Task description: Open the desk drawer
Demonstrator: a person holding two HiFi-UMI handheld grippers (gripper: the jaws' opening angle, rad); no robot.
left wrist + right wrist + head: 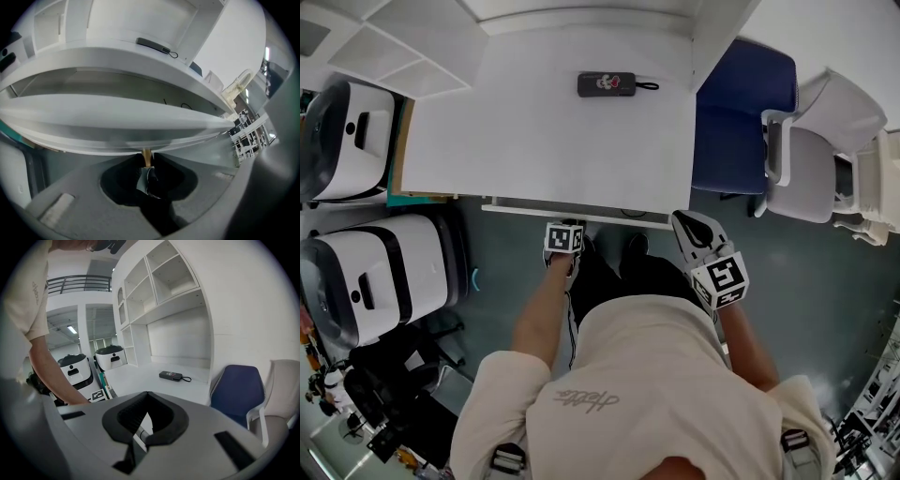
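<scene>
The white desk [544, 131] has a drawer under its front edge. The drawer front [581, 210] stands a little out from the desk top. In the left gripper view the drawer front [117, 122] fills the width, with a dark gap above it. My left gripper [566, 228] reaches under the desk edge. It [146, 159] is shut on the drawer's small brass handle [146, 156]. My right gripper [686, 221] hangs off the desk's right front corner, touching nothing. Its jaws [143, 434] look shut and hold nothing.
A black case with a strap [607, 84] lies at the back of the desk. A blue chair [741, 112] and a white chair [816, 159] stand to the right. Two white machines [375, 272] and open shelves [394, 47] are at the left.
</scene>
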